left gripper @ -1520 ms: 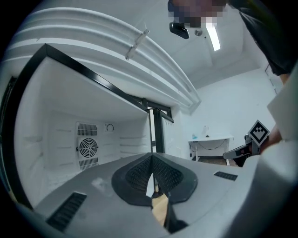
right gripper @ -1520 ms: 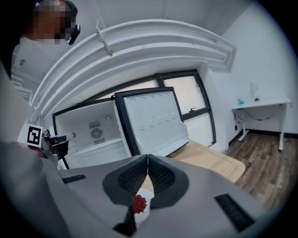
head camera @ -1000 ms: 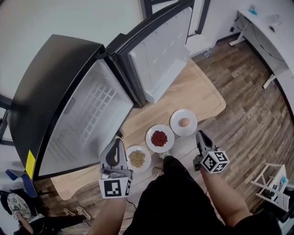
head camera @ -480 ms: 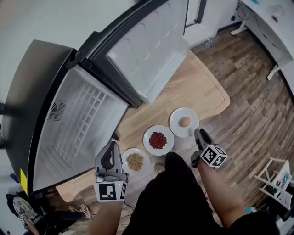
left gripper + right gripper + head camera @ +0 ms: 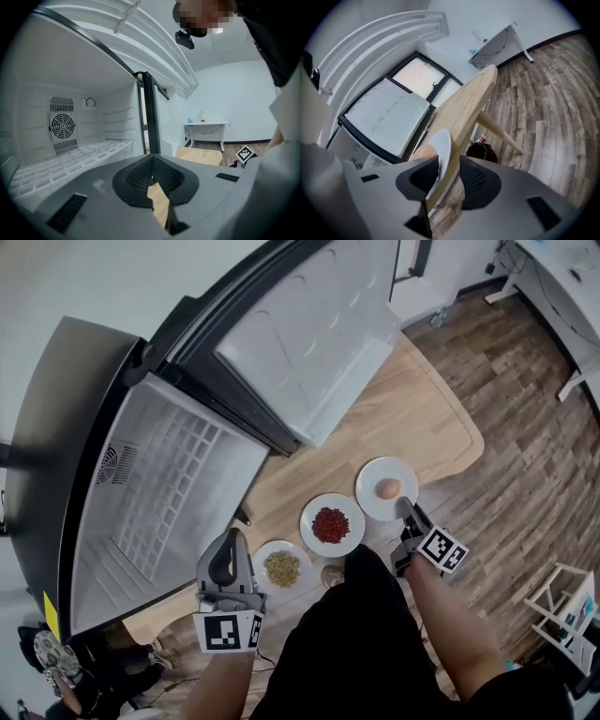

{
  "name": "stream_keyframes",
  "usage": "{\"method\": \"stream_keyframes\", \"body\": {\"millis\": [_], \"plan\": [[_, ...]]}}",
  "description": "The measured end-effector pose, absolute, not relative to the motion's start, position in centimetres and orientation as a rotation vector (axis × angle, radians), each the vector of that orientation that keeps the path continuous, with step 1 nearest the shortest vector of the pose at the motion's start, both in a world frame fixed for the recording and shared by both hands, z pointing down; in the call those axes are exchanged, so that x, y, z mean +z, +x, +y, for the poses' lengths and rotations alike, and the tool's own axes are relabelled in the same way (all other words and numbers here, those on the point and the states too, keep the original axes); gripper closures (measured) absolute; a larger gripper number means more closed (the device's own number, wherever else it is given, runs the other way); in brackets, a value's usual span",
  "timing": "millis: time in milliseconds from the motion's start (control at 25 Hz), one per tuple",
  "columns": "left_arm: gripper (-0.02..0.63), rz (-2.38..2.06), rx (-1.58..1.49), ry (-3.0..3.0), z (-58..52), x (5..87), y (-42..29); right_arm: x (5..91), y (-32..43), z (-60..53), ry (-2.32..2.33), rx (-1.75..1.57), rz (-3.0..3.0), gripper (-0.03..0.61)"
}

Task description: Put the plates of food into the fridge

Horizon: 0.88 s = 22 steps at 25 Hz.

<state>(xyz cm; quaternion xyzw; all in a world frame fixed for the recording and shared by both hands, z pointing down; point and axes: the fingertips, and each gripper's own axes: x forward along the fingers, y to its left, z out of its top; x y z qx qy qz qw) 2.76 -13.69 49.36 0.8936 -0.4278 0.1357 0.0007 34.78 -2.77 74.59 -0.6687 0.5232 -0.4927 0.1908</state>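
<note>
Three white plates stand in a row on the wooden table (image 5: 412, 418): one with an egg (image 5: 387, 489), one with red food (image 5: 331, 524), one with yellowish grains (image 5: 282, 567). My right gripper (image 5: 406, 508) is at the egg plate's near rim. Its jaws have just been opening and now stand open, with the plate's rim (image 5: 443, 145) and the table's edge between them. The egg (image 5: 423, 151) shows just past the left pad. My left gripper (image 5: 230, 540) hovers left of the grain plate, shut and empty (image 5: 152, 177), pointing at the open fridge (image 5: 178, 484).
The fridge door (image 5: 319, 343) stands wide open over the table's far side. A ribbed white shelf (image 5: 70, 157) fills the fridge's bottom. A white desk (image 5: 562, 277) stands at the far right and a white rack (image 5: 562, 606) on the wood floor.
My right gripper has dropped and rolled, closing in on the egg plate's rim. My left gripper has sunk a little beside the grain plate. The plates have not moved.
</note>
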Motion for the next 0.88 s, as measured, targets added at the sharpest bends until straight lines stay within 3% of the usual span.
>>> {"method": "stream_keyframes", "body": {"millis": [80,400,880], "plan": [[0.609,-1.348,0.432,2.802,-13.8,49.4,2.7,74.2,34.8,-3.0,-1.880,-1.374,1.467,0.483],[0.609,-1.347,0.396,2.821,-14.5,48.1,3.4,71.5,35.7,-3.1,-1.802,-1.333,1.347,0.545],[0.609,-1.397,0.342,2.844,-13.8,45.7,2.1,66.6,34.8,-3.4,-1.728,-1.301,1.396,0.546]]}}
